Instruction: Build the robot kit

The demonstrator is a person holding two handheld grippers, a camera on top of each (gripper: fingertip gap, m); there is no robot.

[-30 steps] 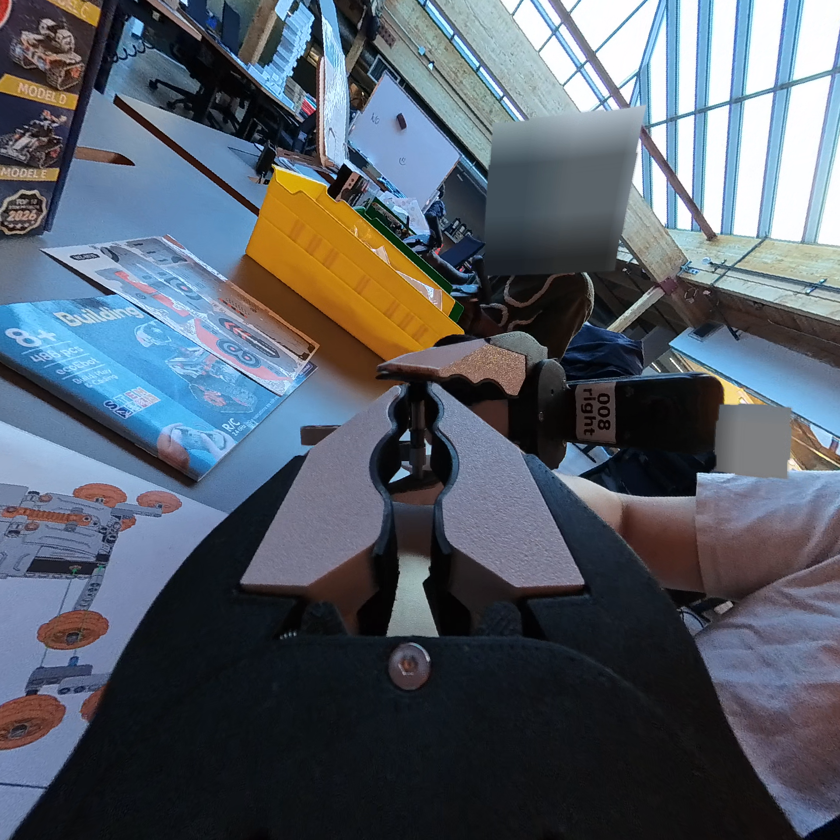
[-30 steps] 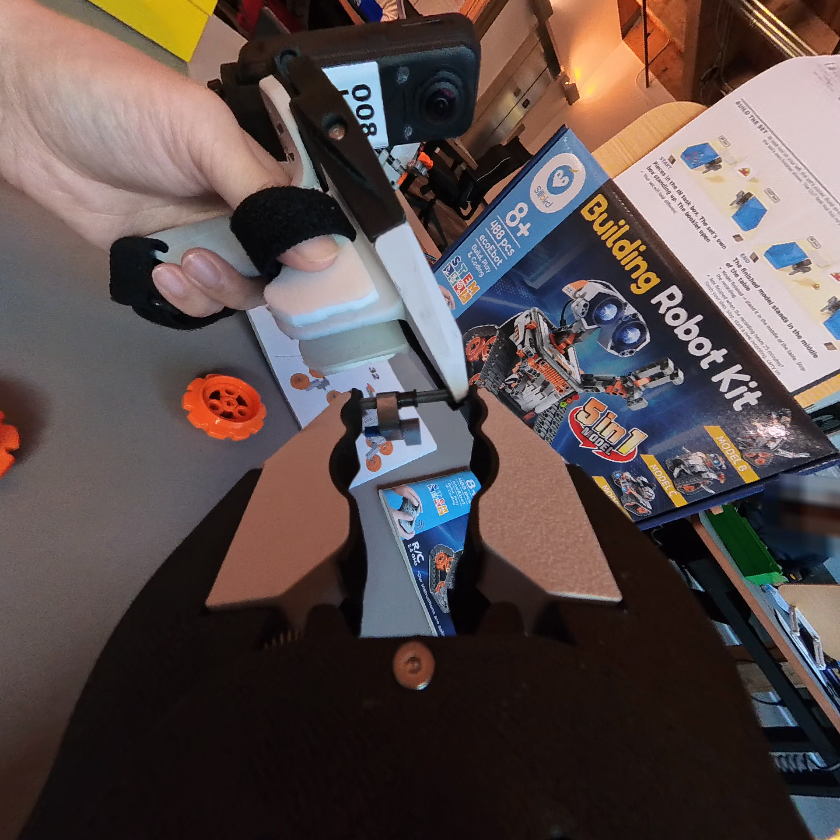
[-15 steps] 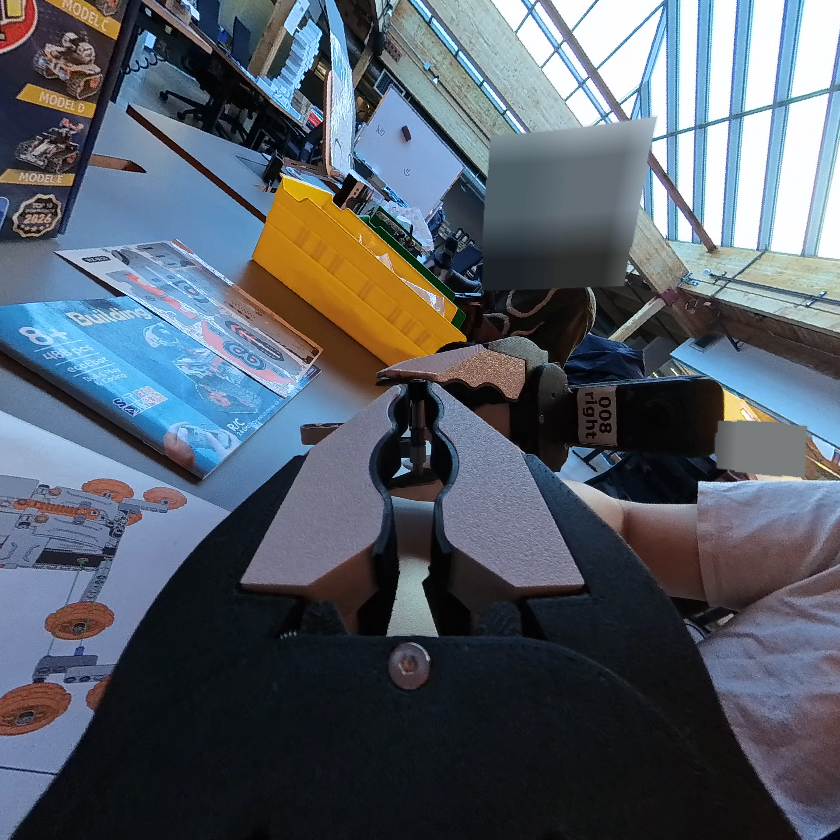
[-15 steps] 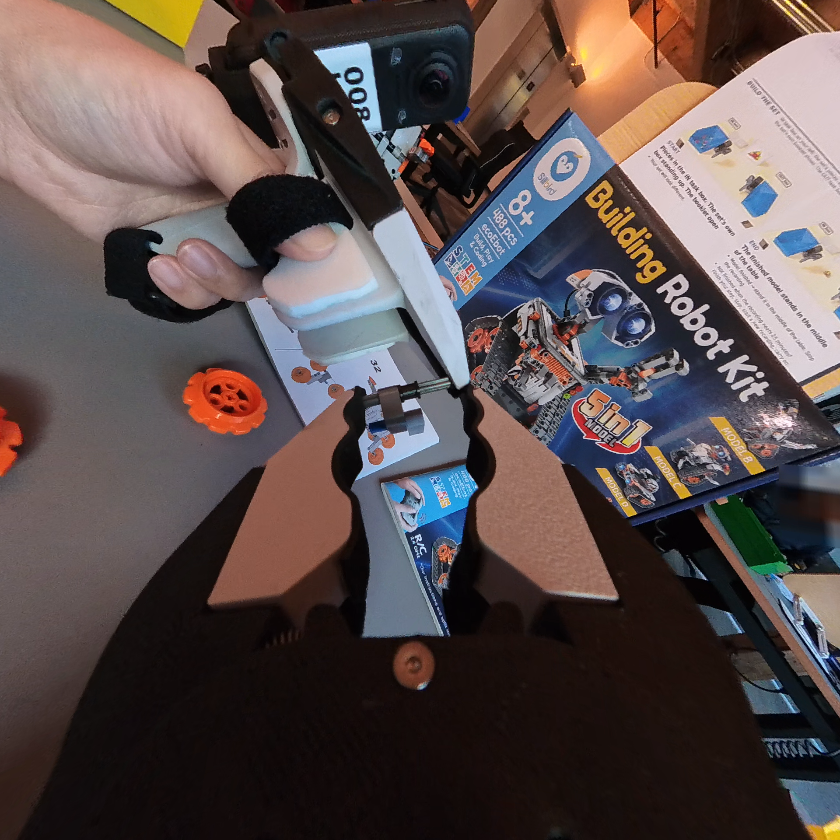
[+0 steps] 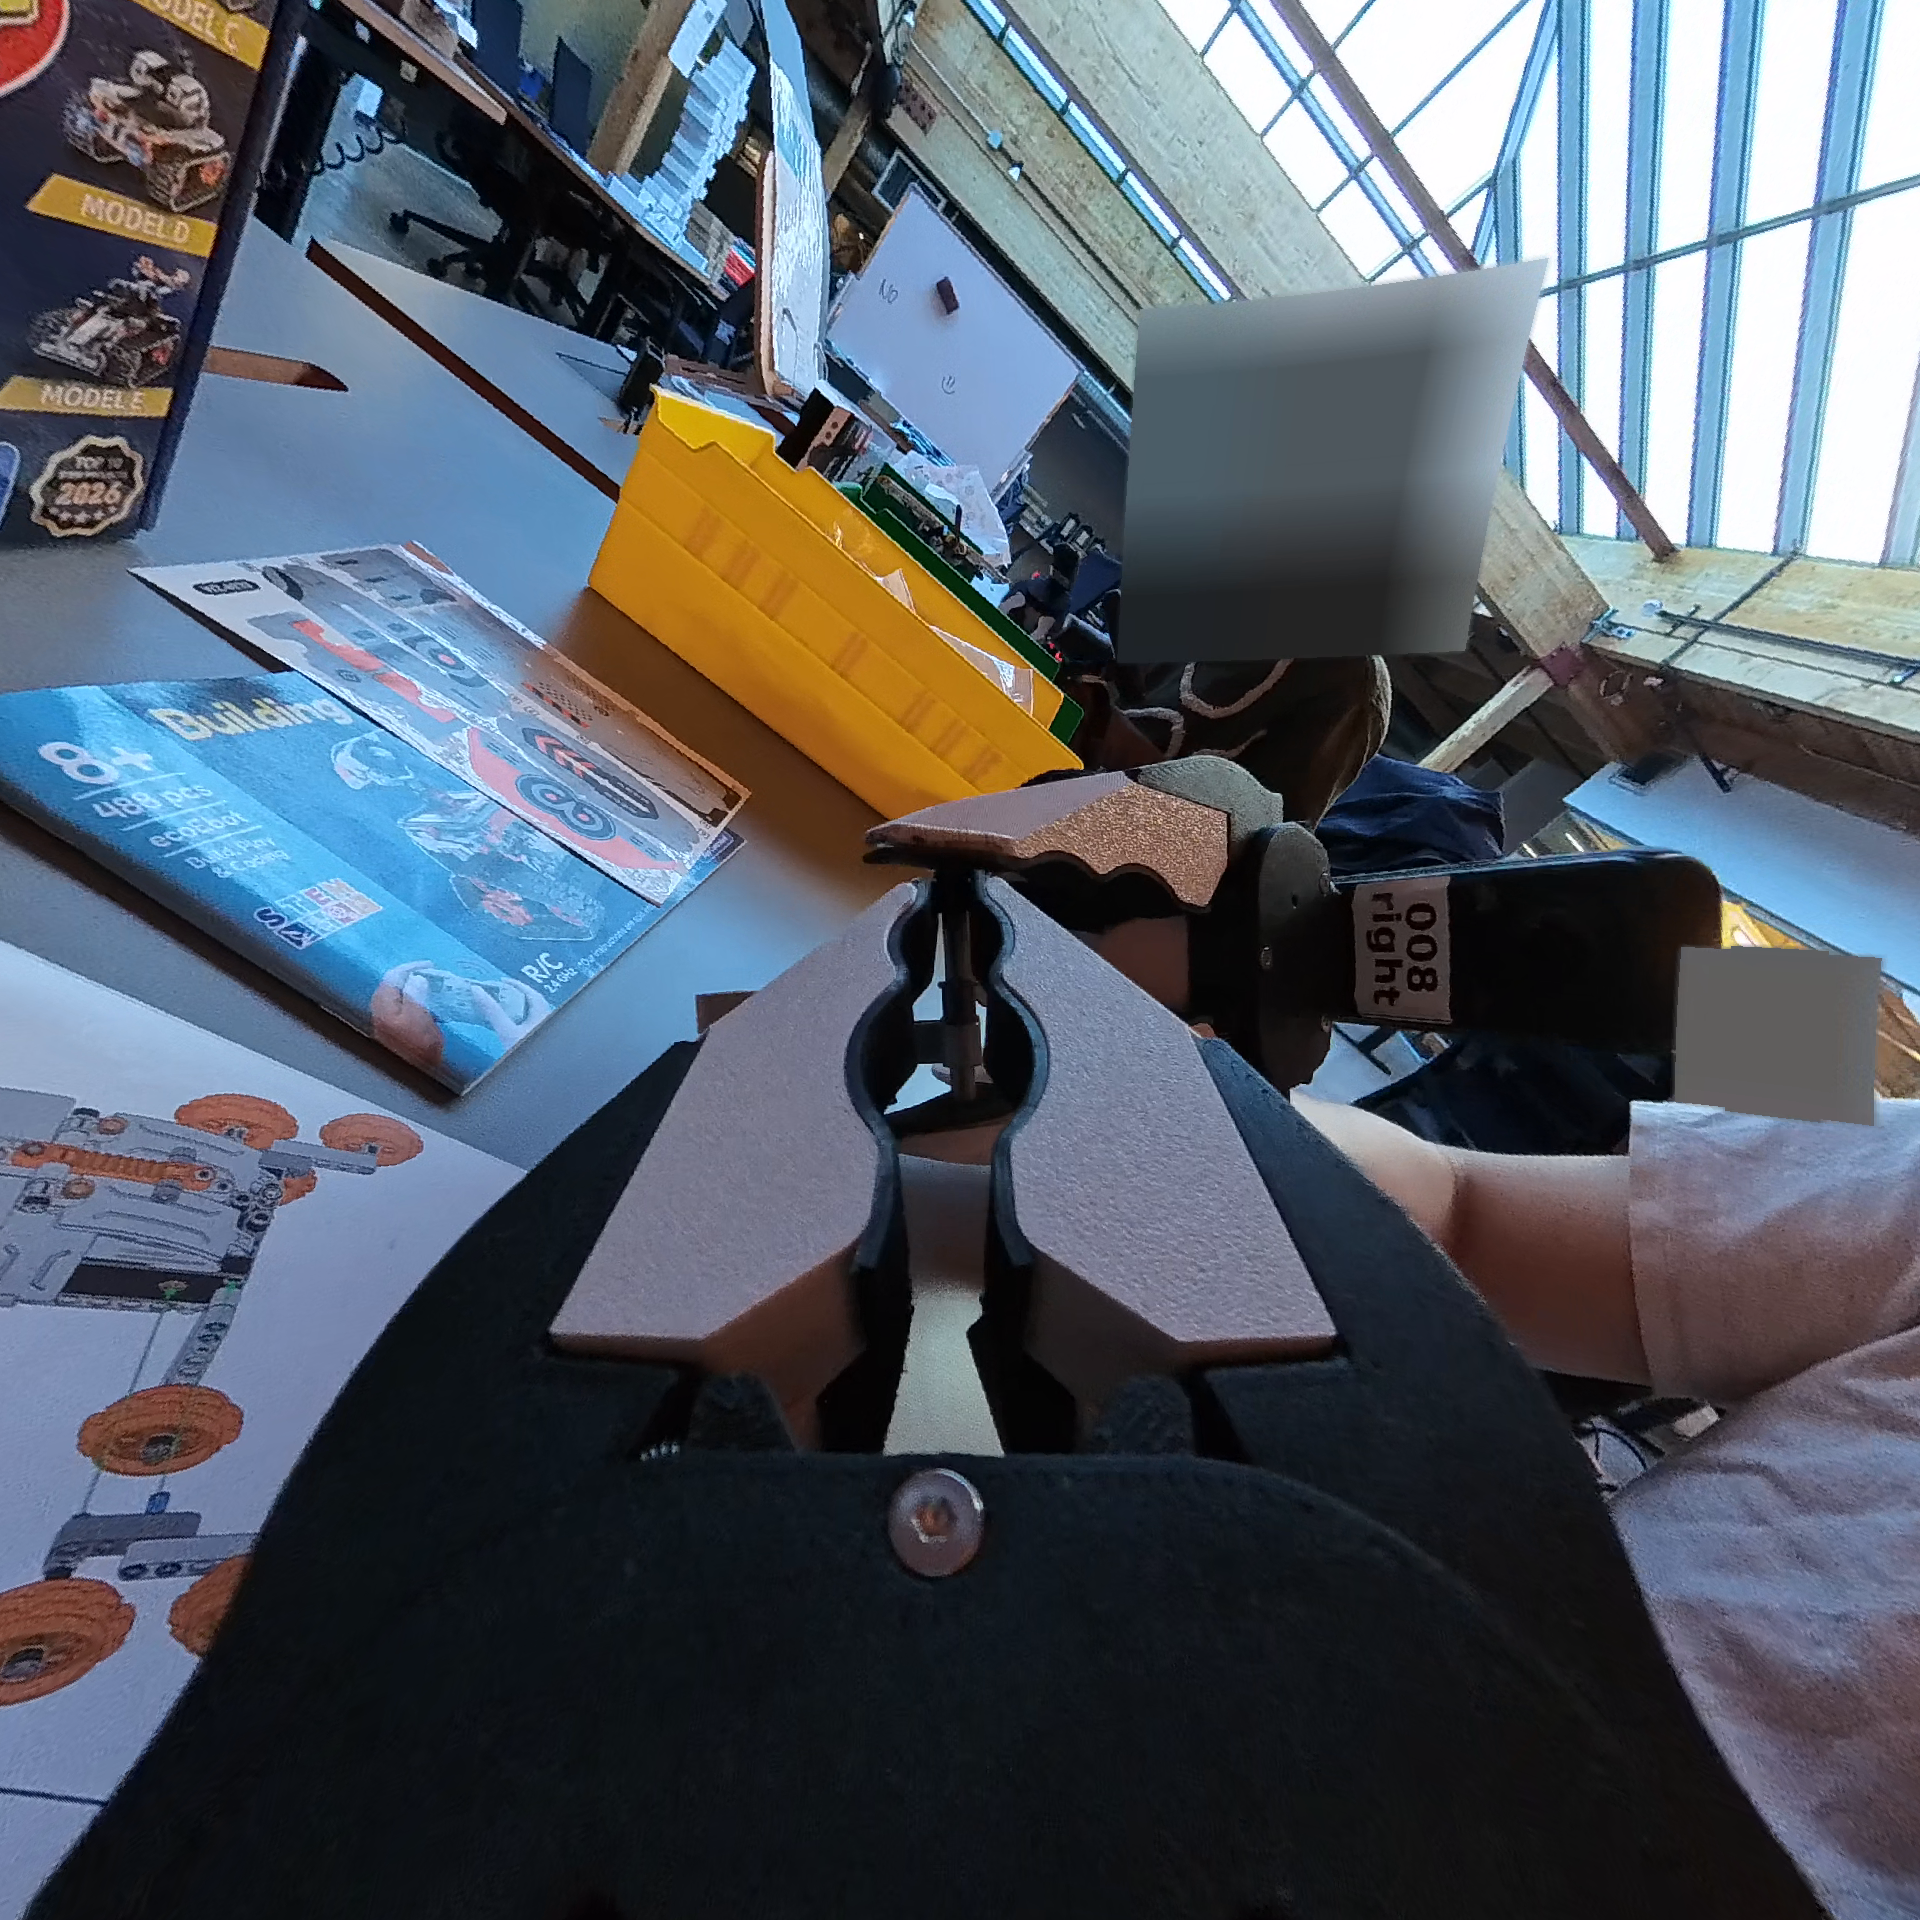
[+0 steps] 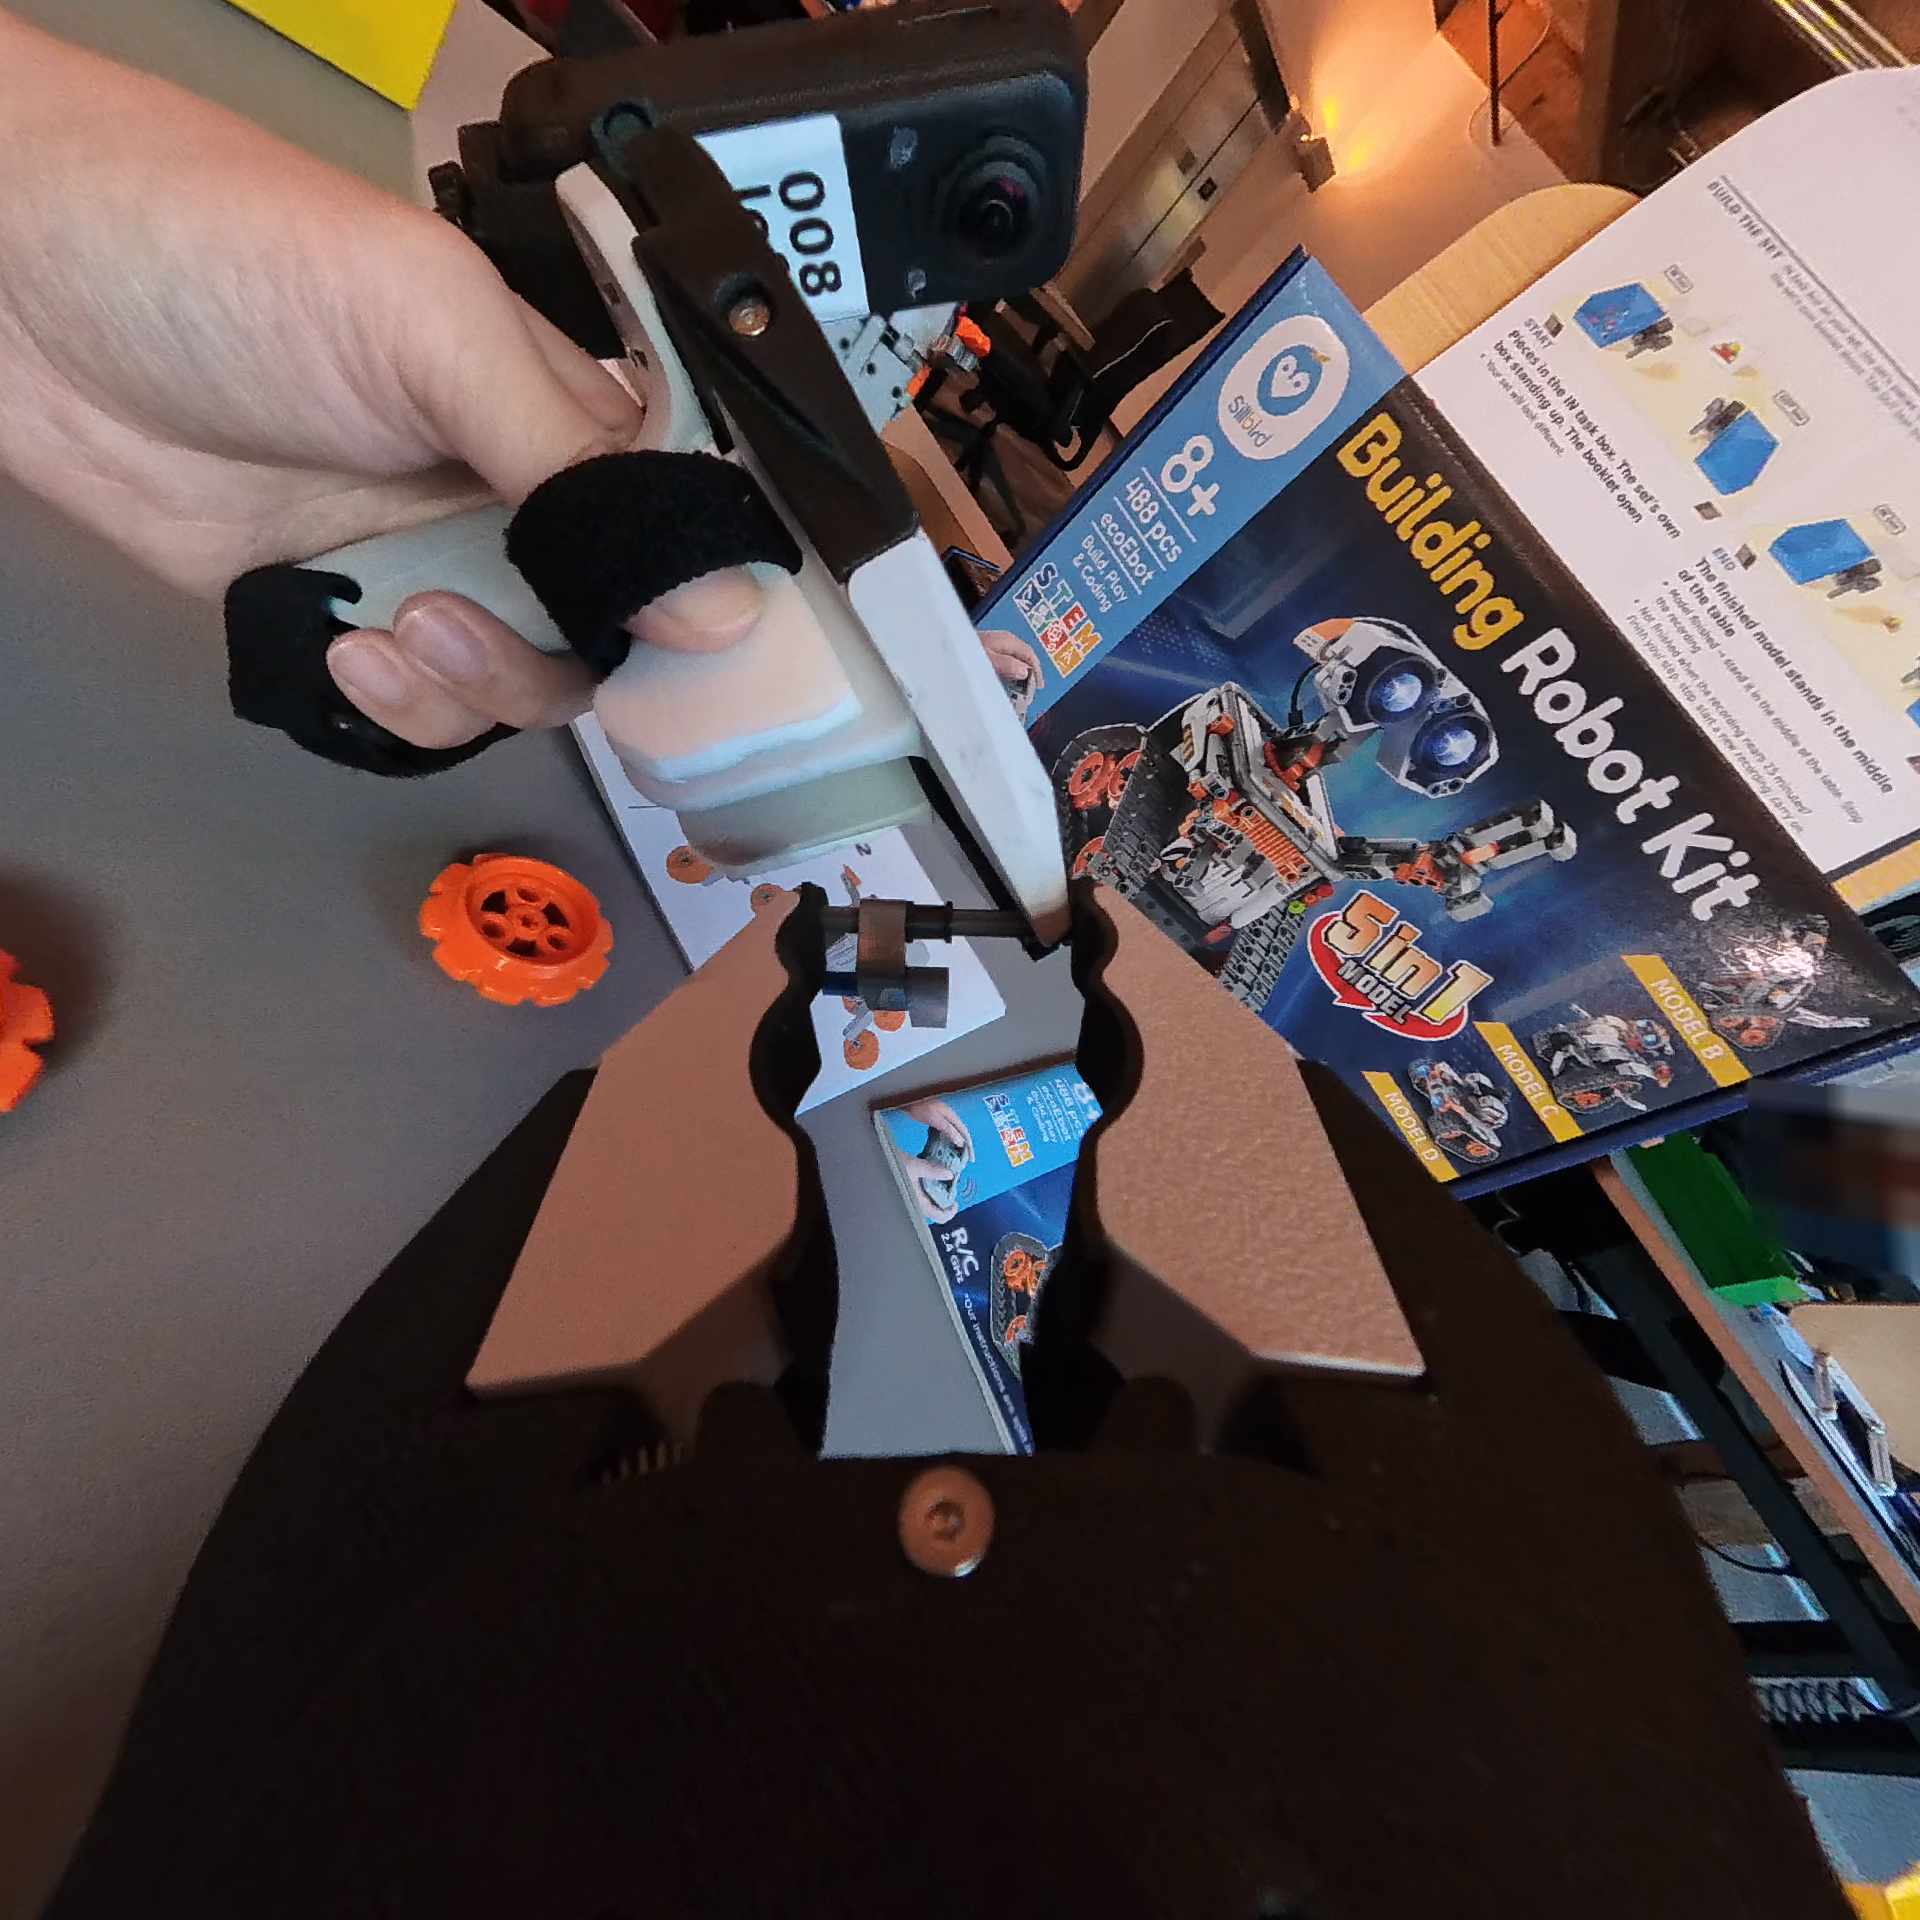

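Observation:
A thin dark axle (image 5: 961, 987) is pinched between the tips of my left gripper (image 5: 951, 904), which is shut on it. In the right wrist view the axle (image 6: 977, 922) runs sideways and carries a small grey connector (image 6: 883, 935). My right gripper (image 6: 945, 914) is part-way open, and the axle spans the gap between its fingers. Its left fingertip touches the axle's free end. The white tip of the left gripper (image 6: 1039, 894) sits against its right fingertip. The right gripper (image 5: 1039, 842) also shows side-on at the far end of the axle in the left wrist view.
An orange wheel (image 6: 514, 928) lies on the grey table (image 6: 208, 1195), and another orange wheel (image 6: 16, 1029) shows at the left edge. A robot kit box (image 6: 1403, 779), a blue booklet (image 5: 260, 831), a sticker sheet (image 5: 468, 675), an instruction sheet (image 5: 156, 1299) and a yellow bin (image 5: 810, 634) are around. My two grippers' fingertips are within a few centimetres of each other.
Hardly anything. The axle tipped slightly half a second ago and is level again. Both grippers stay together at the axle, with the same finger gaps.

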